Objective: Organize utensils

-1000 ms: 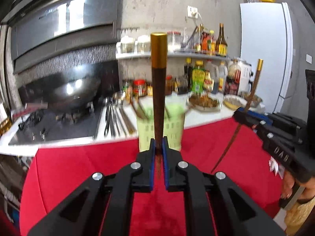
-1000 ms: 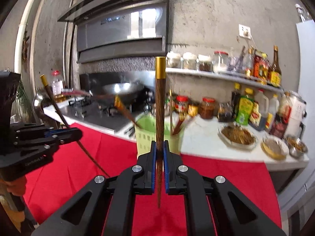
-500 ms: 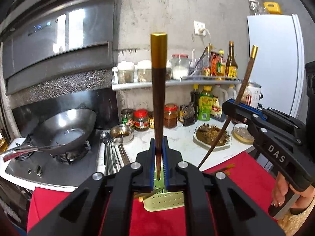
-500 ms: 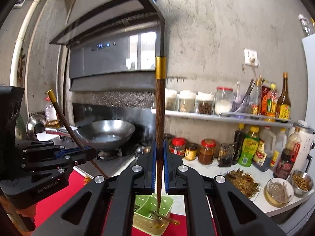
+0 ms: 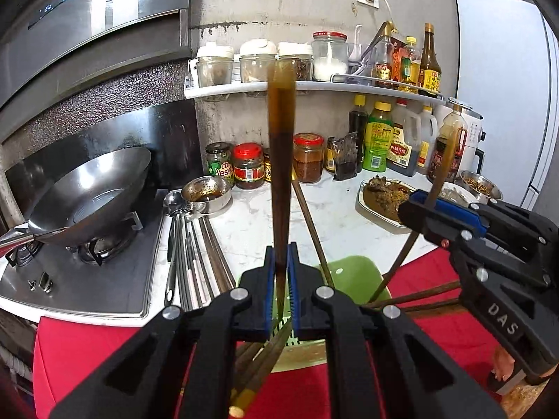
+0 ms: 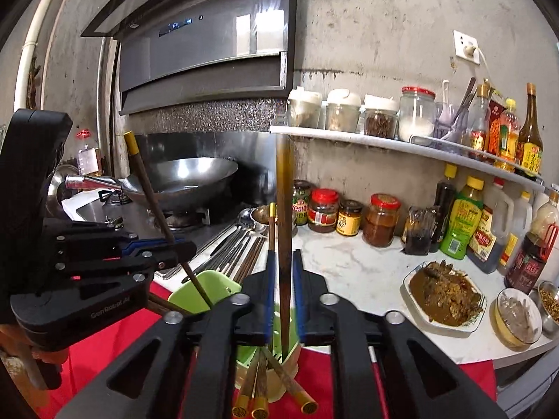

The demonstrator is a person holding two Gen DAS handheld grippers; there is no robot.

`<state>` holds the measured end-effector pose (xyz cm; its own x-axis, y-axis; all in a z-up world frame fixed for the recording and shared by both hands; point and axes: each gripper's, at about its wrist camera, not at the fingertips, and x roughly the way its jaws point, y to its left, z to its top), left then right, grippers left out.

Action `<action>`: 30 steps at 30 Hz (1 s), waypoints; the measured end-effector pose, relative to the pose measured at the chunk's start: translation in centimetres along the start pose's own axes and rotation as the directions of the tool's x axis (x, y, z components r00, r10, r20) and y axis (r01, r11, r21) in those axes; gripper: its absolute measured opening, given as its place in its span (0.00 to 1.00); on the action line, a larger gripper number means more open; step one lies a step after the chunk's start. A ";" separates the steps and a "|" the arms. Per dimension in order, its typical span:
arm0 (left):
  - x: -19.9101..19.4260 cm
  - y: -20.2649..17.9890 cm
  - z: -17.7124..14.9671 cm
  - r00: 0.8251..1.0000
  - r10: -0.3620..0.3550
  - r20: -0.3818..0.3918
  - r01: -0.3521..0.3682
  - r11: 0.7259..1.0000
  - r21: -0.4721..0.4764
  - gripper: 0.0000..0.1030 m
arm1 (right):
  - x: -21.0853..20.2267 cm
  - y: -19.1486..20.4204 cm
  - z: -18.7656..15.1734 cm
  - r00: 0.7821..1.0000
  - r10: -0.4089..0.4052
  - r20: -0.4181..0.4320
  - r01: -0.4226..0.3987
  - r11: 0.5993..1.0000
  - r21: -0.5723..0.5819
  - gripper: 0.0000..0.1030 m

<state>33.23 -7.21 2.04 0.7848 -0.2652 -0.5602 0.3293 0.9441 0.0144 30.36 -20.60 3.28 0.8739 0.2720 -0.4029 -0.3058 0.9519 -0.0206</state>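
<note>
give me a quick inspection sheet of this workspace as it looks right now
surface: red cloth at the edge of a white counter.
job's things: green holder with chopsticks leaning in it; spare utensils lie beside the stove.
clutter: jars, bottles, food plate, small bowls.
grippers: left gripper is shut on a chopstick; right gripper has just been opening, its chopstick loose between the pads, tip down in the holder.
cables: white cord from the wall socket.
surroundings: wok on the stove, range hood, fridge.
</note>
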 end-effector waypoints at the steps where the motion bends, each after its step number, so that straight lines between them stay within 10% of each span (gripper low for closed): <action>1: -0.1 -0.1 0.1 1.000 0.000 0.001 0.000 1.000 0.002 0.07 | -0.1 0.0 0.1 1.000 -0.002 0.002 0.002 1.000 0.001 0.24; 15: -9.5 -1.3 -0.1 0.995 0.050 0.091 -0.051 0.999 0.007 0.24 | -9.3 0.9 1.1 0.996 -0.064 0.065 0.065 0.998 -0.004 0.32; 30: -21.8 -2.5 -12.2 0.987 0.161 0.025 -0.160 0.986 -0.055 0.36 | -22.7 4.6 -8.1 0.994 -0.104 -0.034 0.106 0.992 0.066 0.45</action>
<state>8.91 -1.41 4.13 0.8405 -0.1144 -0.5295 0.1707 0.9836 0.0585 6.03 -23.50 4.97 0.8877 0.1663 -0.4293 -0.1855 0.9826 -0.0029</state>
